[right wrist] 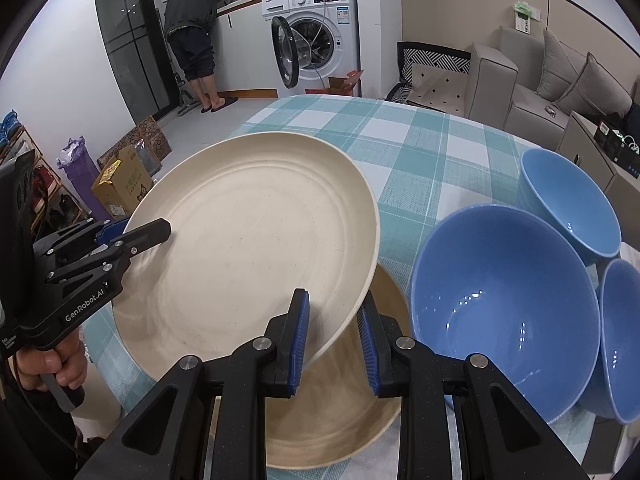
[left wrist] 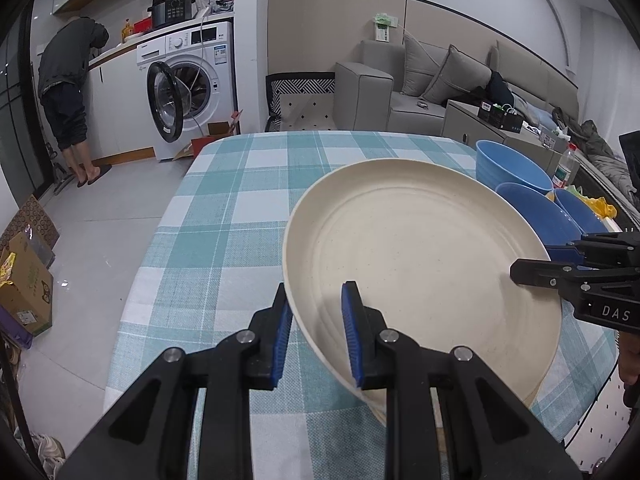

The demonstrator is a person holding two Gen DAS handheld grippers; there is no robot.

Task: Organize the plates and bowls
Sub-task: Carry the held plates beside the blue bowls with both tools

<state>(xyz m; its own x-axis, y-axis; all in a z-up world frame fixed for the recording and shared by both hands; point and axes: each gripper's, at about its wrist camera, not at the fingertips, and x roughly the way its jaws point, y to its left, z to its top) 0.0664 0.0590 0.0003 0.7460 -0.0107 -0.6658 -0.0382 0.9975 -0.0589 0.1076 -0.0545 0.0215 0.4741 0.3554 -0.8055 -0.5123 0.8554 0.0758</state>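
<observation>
White washing machine (left wrist: 192, 80) with open door, grey sofa (left wrist: 420, 88), pale tiled floor (left wrist: 112, 216), white walls.

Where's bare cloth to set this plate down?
Free: the checked tablecloth from the held cream plate to the table's far and washing-machine-side edges. Crowded: the three blue bowls opposite, and a second cream plate directly beneath the held one.

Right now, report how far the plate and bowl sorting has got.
Done: nothing looks stacked yet.

In hand: the left gripper and right gripper both clamp the rim of one cream plate, tilted above a second cream plate lying on the checked tablecloth.

Left: setting it onto that plate, then nesting the three blue bowls, which sit separately.
</observation>
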